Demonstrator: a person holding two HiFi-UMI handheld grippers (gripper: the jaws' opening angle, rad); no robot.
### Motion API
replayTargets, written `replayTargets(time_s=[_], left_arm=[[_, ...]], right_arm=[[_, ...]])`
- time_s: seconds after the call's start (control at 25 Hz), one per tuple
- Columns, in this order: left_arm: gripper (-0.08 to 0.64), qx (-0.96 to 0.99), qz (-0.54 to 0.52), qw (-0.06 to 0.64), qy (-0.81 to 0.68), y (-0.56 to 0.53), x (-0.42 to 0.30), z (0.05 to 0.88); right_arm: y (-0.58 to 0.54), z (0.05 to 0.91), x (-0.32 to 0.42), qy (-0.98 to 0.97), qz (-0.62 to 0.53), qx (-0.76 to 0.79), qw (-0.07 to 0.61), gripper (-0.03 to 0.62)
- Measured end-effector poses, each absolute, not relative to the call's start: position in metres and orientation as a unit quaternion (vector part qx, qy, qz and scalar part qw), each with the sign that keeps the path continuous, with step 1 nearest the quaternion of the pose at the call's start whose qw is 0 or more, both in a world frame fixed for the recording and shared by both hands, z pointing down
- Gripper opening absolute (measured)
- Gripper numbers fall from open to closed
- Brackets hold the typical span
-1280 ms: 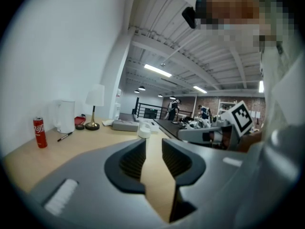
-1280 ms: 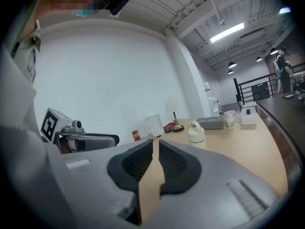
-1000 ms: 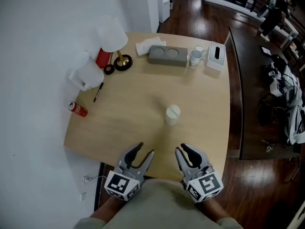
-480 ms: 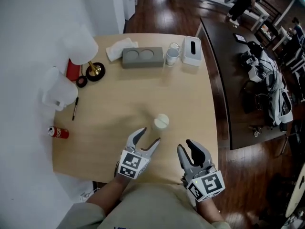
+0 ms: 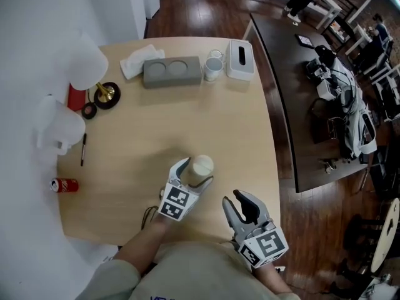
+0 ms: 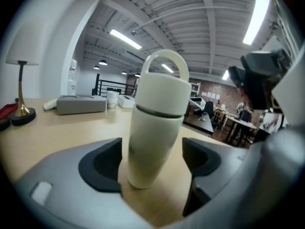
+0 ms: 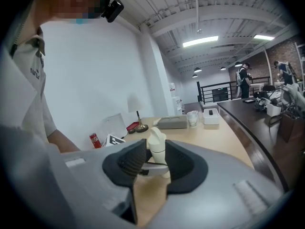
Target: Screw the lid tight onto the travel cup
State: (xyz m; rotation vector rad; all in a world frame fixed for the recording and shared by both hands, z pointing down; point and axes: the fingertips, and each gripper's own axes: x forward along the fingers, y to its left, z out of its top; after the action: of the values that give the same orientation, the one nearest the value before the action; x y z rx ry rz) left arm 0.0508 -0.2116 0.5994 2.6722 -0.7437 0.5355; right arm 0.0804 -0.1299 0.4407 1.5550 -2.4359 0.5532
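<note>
- The left gripper [image 5: 195,174] is open. Its jaws have just been spreading wide, and the travel cup [image 6: 155,128] stands between the pads with a gap on the right side, not pinched.
- The lid [image 6: 162,87], with its loop handle on top, sits on the cup; a dark seam runs between lid and body.
- The cream cup shows no logo or writing on the side in view.
- The right gripper [image 5: 234,200] hangs to the right and nearer, over the near edge of the surface [image 5: 162,124]. Its jaws have parted a little and stand partly apart with nothing between them.
- The only print on the grippers is the black-and-white square markers.
- The cup is near the near edge, and bare wood lies open to its left, right and far side.
- At the left edge lies a red can [image 5: 64,185]; its white lettering is too small to read.
- A pen [image 5: 83,149] lies farther along the left edge.
- Along the far edge, well apart from the cup, are a lamp [image 5: 94,74], a grey block [image 5: 172,72] with two round hollows, a mug [image 5: 214,66] and a white tissue box [image 5: 239,52].
- Beyond the right edge is a strip of floor, then a dark table [image 5: 294,105].
</note>
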Motion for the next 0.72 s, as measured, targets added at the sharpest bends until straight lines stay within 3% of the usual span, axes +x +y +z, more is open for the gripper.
replayTargets(time_s=[0.2, 0.72], left_arm=[[0.383, 0.931, 0.205, 0.162, -0.256, -0.218, 0.058, 0.609], [0.314, 0.931, 0.218, 0.172, -0.239, -0.225, 0.067, 0.611]], right_arm=[[-0.140, 0.440, 0.078, -0.830, 0.189, 0.515, 0.100, 0.112], [-0.144, 0.441, 0.087, -0.832, 0.213, 0.507, 0.073, 0.112]])
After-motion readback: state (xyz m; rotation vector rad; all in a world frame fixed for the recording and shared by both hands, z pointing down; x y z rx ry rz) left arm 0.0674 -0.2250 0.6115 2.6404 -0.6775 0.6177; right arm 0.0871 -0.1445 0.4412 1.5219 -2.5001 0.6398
